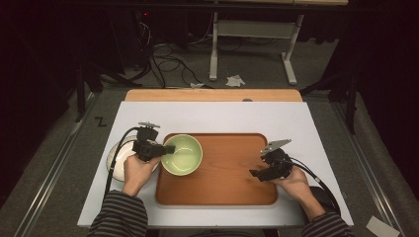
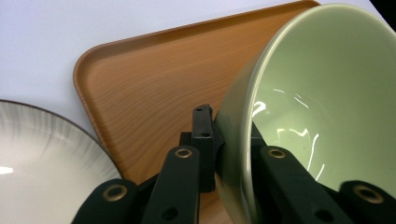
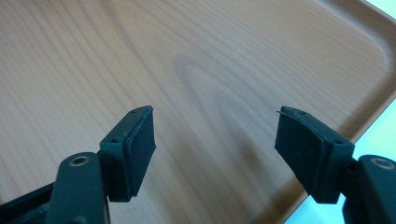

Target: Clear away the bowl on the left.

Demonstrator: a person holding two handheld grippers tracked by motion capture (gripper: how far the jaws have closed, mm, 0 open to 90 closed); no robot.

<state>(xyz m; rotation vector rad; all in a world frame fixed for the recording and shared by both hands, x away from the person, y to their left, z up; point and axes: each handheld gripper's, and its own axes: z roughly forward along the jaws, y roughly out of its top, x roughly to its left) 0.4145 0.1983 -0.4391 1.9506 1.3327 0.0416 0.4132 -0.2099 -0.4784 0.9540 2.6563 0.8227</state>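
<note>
1. Nearest the camera in the high view, a person's two forearms in striped sleeves are reaching in from the bottom edge, each hand holding a set of black tongs over a white tabletop [image 1: 212, 116].
2. The left tongs [image 1: 169, 149] are clamping the near-left rim of a pale green bowl [image 1: 184, 157]. In the left gripper view one jaw is pressing the bowl's outer wall and the other is sitting inside it, so the bowl [image 2: 322, 102] is being held firmly and is looking tilted.
3. The bowl is sitting over the left end of a wooden tray [image 1: 232, 182], which is lying in the middle of the tabletop.
4. The right tongs [image 1: 255, 174] are hovering over the tray's right part with the jaws standing wide apart and holding nothing; the right gripper view shows bare wood grain [image 3: 196, 70] between them.
5. Just left of the tray, a white plate with a dark rim [image 2: 42, 163] is lying on the tabletop, partly under the left hand [image 1: 138, 170].
6. Farther off, a wooden board [image 1: 212, 95] is edging the tabletop.
</note>
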